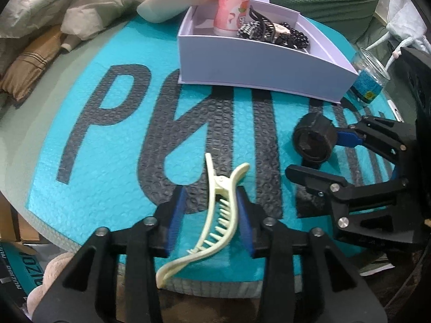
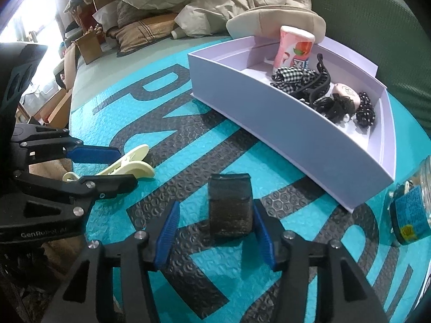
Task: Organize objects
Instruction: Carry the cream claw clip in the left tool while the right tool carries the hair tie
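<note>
A cream hair clip [image 1: 218,207] lies on the teal mat [image 1: 89,188] between the blue pads of my left gripper [image 1: 212,215], which is open with a gap at each side. From the right wrist view the left gripper [image 2: 125,165] straddles the same clip [image 2: 134,167]. A dark cylindrical hair roller [image 2: 230,207] stands between the pads of my right gripper [image 2: 215,228], which is open; the right pad is close to it and the left pad stands apart. The left wrist view shows the right gripper [image 1: 315,156] around the roller [image 1: 315,140].
A lavender box [image 1: 256,62] [image 2: 269,115] at the back holds a pink bottle [image 2: 293,48], a black claw clip [image 2: 315,86] and dark scrunchies. A glass jar with a blue label [image 2: 412,210] lies beside its right end. Crumpled beige bedding [image 2: 188,0] and cardboard boxes lie beyond the mat.
</note>
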